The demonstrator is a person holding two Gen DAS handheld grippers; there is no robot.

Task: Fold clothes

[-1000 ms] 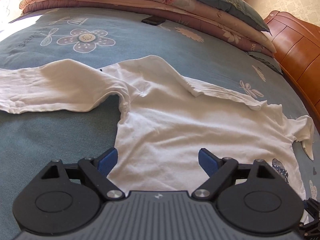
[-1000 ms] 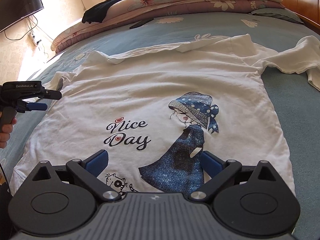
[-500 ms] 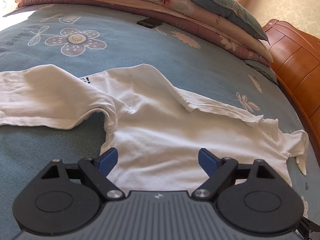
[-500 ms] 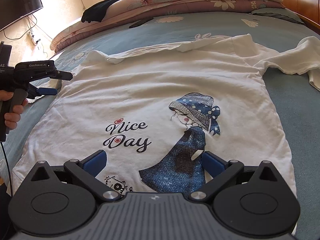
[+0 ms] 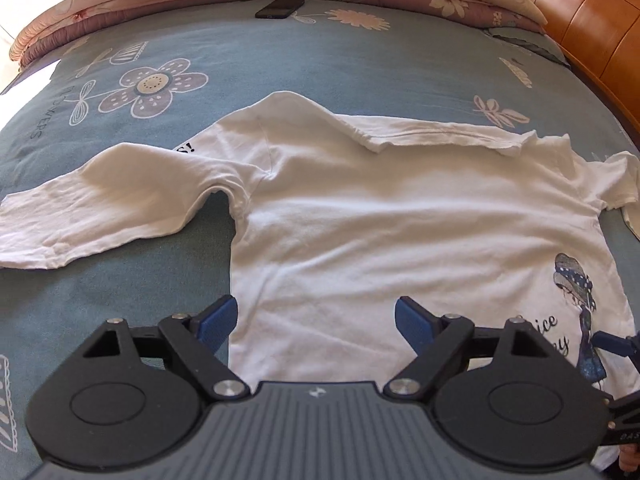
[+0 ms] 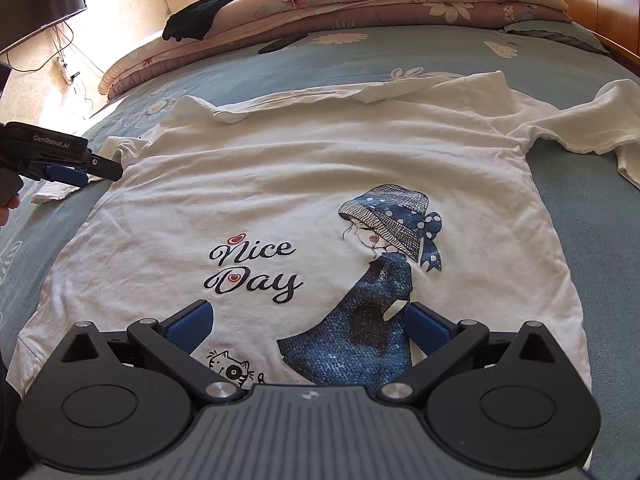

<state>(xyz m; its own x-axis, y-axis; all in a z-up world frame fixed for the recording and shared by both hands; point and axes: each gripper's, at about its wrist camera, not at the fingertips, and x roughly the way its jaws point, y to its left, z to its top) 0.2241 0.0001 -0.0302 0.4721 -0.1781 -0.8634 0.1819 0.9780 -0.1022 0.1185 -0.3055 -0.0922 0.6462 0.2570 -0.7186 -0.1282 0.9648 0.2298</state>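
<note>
Since the earlier frames the left gripper [image 5: 316,316] has been swung across the shirt [image 6: 304,184] — the collar and more of the body are now seen ahead, and the print shows at the right edge. Its jaws are spread wide with nothing between them. The right gripper [image 6: 308,326] is held over the hem, jaws likewise apart — empty. The shirt is spread flat, print up, on the bed [image 5: 320,56].

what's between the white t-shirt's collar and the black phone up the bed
Only bare blue bedsheet lies between the t-shirt collar and the phone, seen in the left wrist view.
</note>
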